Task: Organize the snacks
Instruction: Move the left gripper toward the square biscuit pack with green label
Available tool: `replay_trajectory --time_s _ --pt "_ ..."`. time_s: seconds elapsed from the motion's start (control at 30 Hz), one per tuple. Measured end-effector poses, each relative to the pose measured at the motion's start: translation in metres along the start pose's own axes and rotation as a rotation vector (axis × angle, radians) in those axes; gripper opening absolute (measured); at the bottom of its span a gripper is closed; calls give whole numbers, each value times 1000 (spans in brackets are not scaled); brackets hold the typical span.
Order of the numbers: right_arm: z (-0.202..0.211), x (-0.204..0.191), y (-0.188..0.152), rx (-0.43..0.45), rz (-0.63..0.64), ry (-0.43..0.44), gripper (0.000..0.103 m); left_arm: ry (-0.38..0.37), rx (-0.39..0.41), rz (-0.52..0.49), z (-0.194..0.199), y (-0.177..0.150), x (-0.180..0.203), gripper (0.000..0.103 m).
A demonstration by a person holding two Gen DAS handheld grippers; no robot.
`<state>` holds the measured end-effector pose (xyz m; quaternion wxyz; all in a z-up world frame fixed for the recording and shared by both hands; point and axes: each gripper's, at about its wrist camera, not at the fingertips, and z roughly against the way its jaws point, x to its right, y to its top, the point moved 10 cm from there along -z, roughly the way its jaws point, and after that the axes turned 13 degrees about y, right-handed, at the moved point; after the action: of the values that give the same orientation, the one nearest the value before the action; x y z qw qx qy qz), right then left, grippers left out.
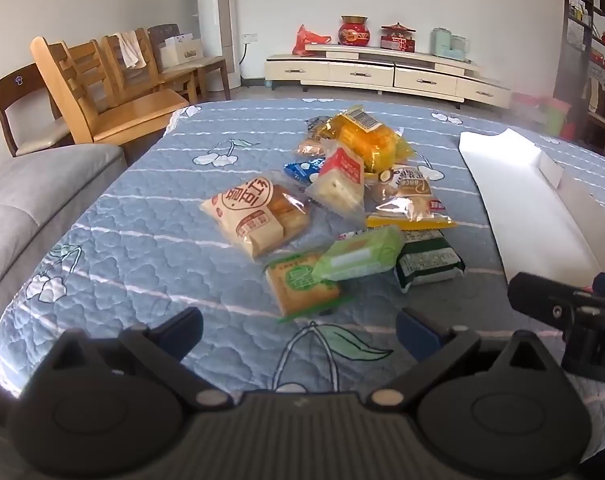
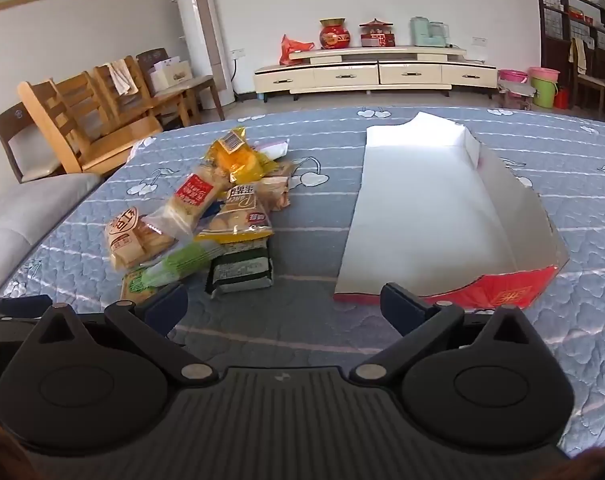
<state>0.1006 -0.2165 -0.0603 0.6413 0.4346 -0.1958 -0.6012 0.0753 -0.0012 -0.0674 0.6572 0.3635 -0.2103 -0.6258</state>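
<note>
Several snack packs lie in a loose pile on a blue quilted cloth [image 1: 142,216]: a beige bread pack [image 1: 256,214], a light green pack [image 1: 358,254], an orange-and-green biscuit pack [image 1: 304,284], a dark green pack [image 1: 428,262] and a yellow pack [image 1: 368,136]. The pile also shows in the right wrist view [image 2: 206,224]. A shallow white-lined box with a red outside [image 2: 434,208] lies empty to the right of the pile. My left gripper [image 1: 300,330] is open and empty, just short of the biscuit pack. My right gripper [image 2: 284,306] is open and empty, between the pile and the box.
A grey sofa [image 1: 26,208] borders the cloth on the left. Wooden chairs [image 1: 102,88] stand behind it. A cream TV cabinet [image 2: 374,72] with red ornaments runs along the far wall. The right gripper's body shows at the left wrist view's right edge [image 1: 570,312].
</note>
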Motion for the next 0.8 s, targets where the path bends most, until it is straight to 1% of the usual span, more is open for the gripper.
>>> replay_trajectory --time_s 0.13,0.17,0.2,0.27,0.37,0.4,0.47,0.53,0.63,0.8 --pt "1 3 3 22 -18 -24 103 -9 -1 -1 -3 1 -1 102" --pt "3 6 4 35 -24 -43 103 -2 -7 23 -8 -2 -6 102" --pt "-1 1 -1 22 15 -27 103 -2 -8 24 -10 -2 -7 102" --pt "-1 1 -2 32 8 -13 103 13 2 19 -8 -6 -5 102" --pt "-1 -1 -5 20 0 28 103 26 -5 21 -12 -8 -6 102" --pt "-1 0 -7 12 -4 32 103 16 -4 27 -12 -11 -15 102" --pt "-8 -4 -6 -25 3 34 103 11 -12 35 -14 -12 -17 102" --pt "-9 -5 -7 -43 4 40 103 12 -18 38 -18 -13 -19 102" --pt "-8 -8 -8 -40 13 60 103 22 -25 35 -22 -14 -21 102" --pt "-7 -8 -7 -35 32 60 103 21 -36 48 -27 -15 -22 102"
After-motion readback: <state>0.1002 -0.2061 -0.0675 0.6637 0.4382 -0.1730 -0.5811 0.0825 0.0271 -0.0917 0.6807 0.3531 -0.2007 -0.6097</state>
